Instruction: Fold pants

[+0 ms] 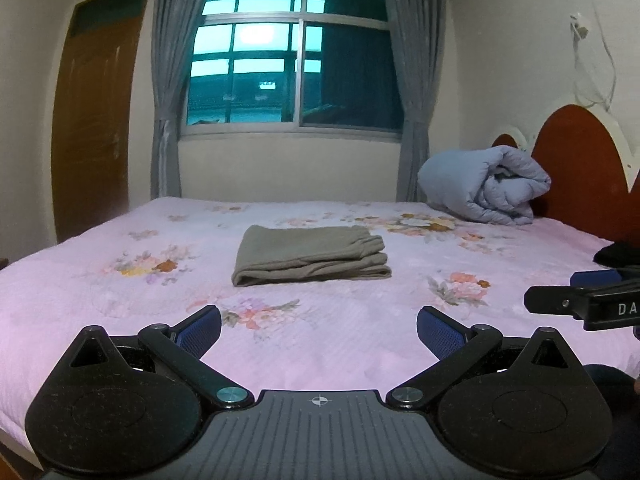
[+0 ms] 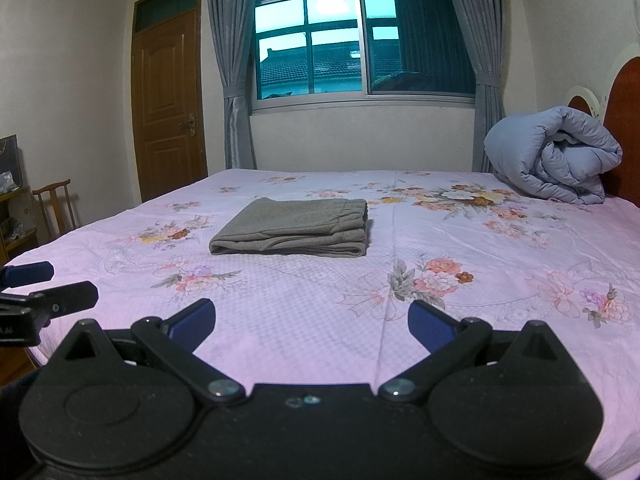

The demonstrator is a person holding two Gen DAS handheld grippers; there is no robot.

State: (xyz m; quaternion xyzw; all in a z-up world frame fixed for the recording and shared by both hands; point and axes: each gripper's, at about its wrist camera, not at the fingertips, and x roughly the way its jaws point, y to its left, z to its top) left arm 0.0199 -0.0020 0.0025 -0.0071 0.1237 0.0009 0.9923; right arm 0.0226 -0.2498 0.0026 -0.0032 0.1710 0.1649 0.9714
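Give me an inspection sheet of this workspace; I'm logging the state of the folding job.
Surface: bed with pink floral sheet, smooth.
Job's things: grey pants folded into a compact stack mid-bed, untouched.
Clutter: rolled blue quilt by the headboard; dark item at right edge, unclear.
Grippers: left hand-held gripper open, empty; right hand-held gripper open, empty; both short of the pants.
Cables: white cord on the wall above the headboard.
Surroundings: curtained window, wooden door, chair.
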